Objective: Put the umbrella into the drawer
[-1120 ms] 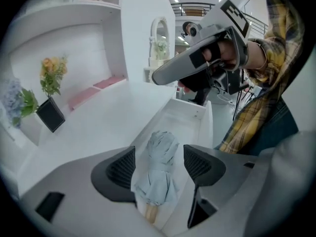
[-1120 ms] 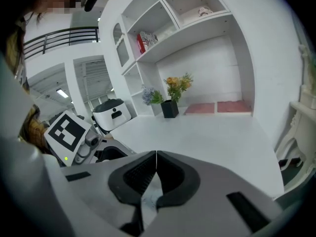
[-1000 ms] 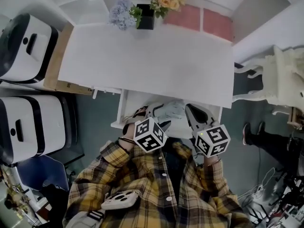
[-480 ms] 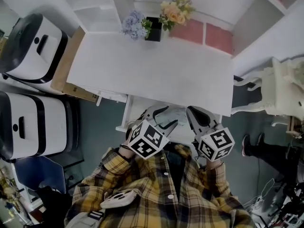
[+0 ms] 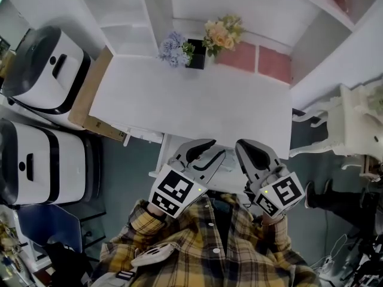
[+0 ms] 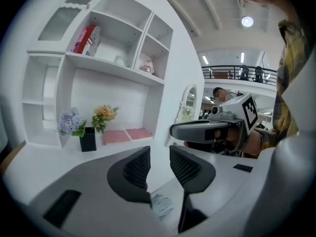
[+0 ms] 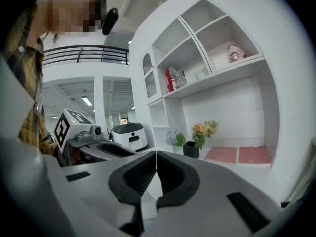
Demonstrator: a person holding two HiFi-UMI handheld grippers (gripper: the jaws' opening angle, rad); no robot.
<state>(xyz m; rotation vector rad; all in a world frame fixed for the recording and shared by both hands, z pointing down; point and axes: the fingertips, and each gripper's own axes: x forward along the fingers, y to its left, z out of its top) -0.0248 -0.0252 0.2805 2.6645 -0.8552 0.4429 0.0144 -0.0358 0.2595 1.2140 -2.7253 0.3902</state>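
Drawer still pulled out beneath the front edge of the white table, as a person in a plaid shirt lifts both tools away from it. A second ago the two pairs of tongs were low over the drawer, with a pale grey bundle lying inside it between them. Now both sit higher in the head view, at about the table's level, aimed towards the vase of flowers and the white shelf unit behind it. The left tongs are closing from a wide spread; a narrow gap remains between the ribbed pads, with nothing in it but the tabletop beyond. The right tongs are closed tip to tip and carry nothing. The umbrella is in neither tool. A pale crumpled patch low behind the left tool's jaws may be its fabric down in the drawer, but the tools block most of the head view's sight of the drawer, so this cannot be confirmed. Judged from this, the umbrella has been let go inside the drawer and the placing itself looks done. What remains, if anything, is to push the drawer shut, a job the closed right tongs look suited to.
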